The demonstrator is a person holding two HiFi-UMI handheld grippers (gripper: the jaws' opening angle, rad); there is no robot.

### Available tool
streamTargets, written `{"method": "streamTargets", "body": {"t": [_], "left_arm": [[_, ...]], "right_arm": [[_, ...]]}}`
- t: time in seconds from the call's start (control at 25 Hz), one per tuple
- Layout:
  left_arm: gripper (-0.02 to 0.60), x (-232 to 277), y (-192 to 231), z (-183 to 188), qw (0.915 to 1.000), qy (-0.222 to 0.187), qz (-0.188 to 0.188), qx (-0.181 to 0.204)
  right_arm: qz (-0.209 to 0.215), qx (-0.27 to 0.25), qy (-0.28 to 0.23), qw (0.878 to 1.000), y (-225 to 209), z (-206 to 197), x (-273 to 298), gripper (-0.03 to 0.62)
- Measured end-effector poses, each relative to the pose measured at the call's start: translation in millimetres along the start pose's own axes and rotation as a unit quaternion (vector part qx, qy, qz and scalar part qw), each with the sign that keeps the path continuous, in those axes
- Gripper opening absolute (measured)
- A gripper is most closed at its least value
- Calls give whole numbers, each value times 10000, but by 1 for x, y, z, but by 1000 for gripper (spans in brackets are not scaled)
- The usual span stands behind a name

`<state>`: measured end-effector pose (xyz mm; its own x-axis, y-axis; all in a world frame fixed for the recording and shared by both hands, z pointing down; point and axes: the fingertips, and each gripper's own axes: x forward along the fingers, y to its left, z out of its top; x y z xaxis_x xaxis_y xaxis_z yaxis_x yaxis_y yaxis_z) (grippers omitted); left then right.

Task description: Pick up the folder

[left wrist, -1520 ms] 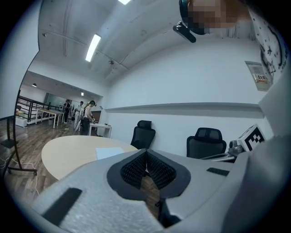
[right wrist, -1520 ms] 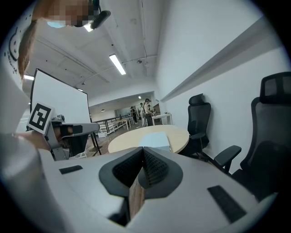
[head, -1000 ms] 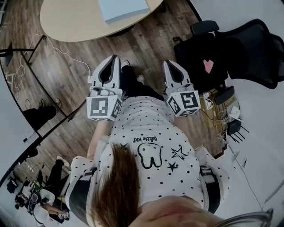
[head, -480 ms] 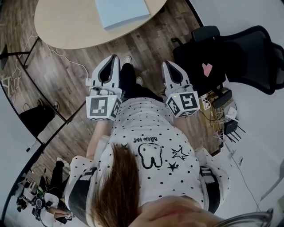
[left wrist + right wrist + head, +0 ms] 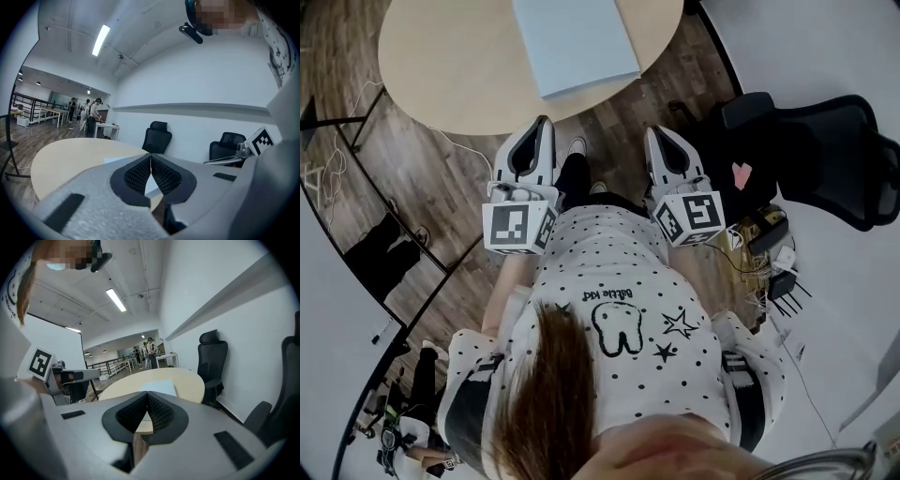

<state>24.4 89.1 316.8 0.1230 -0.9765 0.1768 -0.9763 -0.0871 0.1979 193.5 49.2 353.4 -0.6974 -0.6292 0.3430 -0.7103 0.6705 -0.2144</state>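
Observation:
A pale blue folder (image 5: 575, 42) lies flat on the round beige table (image 5: 450, 66) ahead of me; it also shows as a pale sheet (image 5: 158, 386) in the right gripper view. My left gripper (image 5: 543, 123) is shut and empty, held out over the wood floor just short of the table's near edge. My right gripper (image 5: 656, 133) is shut and empty too, level with the left one and apart from the folder. In the left gripper view the shut jaws (image 5: 150, 156) hide most of the folder (image 5: 117, 160).
Black office chairs (image 5: 811, 141) stand to the right by the white wall, with cables and a power strip (image 5: 773, 258) on the floor beneath. A black railing (image 5: 384, 202) and cables run along the left. People stand at far desks (image 5: 91, 117).
The table and folder have come nearer and further into the head view. Both grippers stay shut, side by side in front of the person.

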Motion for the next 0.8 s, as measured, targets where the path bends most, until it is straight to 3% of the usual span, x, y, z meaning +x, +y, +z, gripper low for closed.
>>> {"method": "streamTargets", "body": {"t": [0.44,0.8], "left_arm": [[18,47,57,15,10000,-36,-86,27],[18,69,65,7,9997,172,-73,-129]], "right_arm": [[-189,64,-105,9997,-5,22,65,6],[-260,178,61,9995,-18,20,80,6]]}}
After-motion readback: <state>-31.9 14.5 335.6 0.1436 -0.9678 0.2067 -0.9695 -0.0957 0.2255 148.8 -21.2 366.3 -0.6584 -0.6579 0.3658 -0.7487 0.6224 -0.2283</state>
